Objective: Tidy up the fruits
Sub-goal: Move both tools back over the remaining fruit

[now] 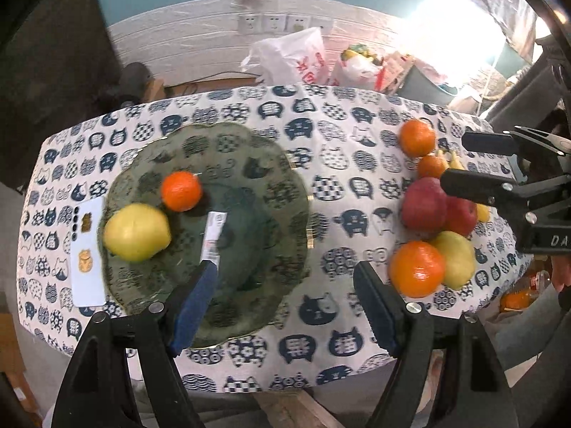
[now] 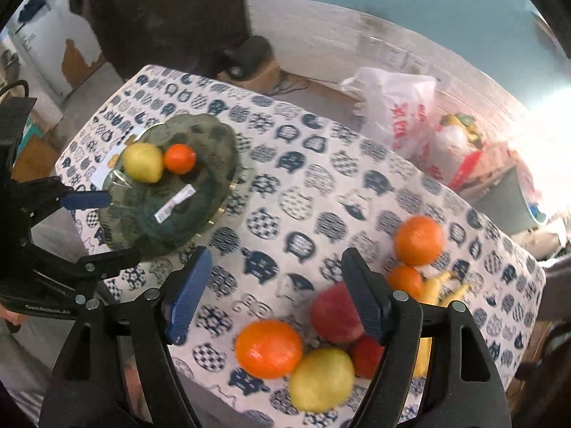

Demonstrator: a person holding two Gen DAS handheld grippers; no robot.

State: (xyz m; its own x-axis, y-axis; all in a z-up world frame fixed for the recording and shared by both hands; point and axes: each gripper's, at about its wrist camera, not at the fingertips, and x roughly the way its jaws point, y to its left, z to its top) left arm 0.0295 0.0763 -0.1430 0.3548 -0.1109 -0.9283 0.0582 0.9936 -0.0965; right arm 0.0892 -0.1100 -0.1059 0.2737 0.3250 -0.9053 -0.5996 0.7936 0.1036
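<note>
Second red apple (image 2: 365,355) and bananas (image 2: 440,287) half hidden behind the right claw (image 2: 274,296).

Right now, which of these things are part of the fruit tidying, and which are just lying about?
Part of the job:
- glass plate, holding a pear and an orange
- fruit pile on the tablecloth

Lying about:
- white card beside the plate
- plastic bags behind the table

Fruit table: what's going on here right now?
A person is sorting fruit onto the green glass plate with two handheld tools. A yellow pear and a small orange already sit on it. Both the left tool and right tool are open and empty above the table. The remaining pile of oranges, apples, a pear and bananas waits on the cat-print cloth.
</note>
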